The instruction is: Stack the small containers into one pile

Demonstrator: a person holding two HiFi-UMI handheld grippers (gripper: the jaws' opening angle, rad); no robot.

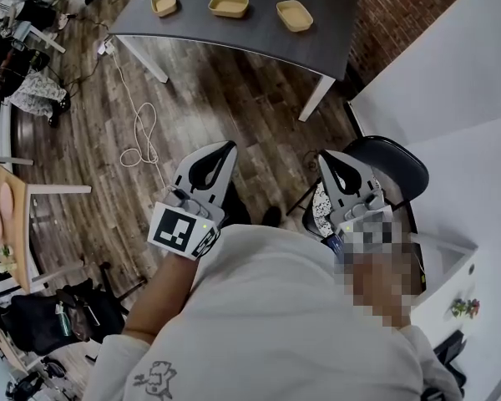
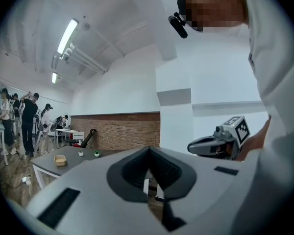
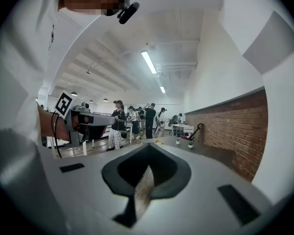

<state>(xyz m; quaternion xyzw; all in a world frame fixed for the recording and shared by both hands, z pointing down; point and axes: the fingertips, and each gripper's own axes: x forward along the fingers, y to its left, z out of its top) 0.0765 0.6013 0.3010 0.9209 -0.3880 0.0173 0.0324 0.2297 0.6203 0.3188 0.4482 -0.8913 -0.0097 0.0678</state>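
We hold the left hand-held gripper (image 1: 226, 147) and the right hand-held gripper (image 1: 326, 159) close to the chest, side by side and pointing level. Each has its jaws closed on nothing. The small containers (image 1: 229, 6) sit in a row across the surface (image 1: 317, 48), straight ahead of both tips and well apart from them. Neither hand looks clearly nearer.
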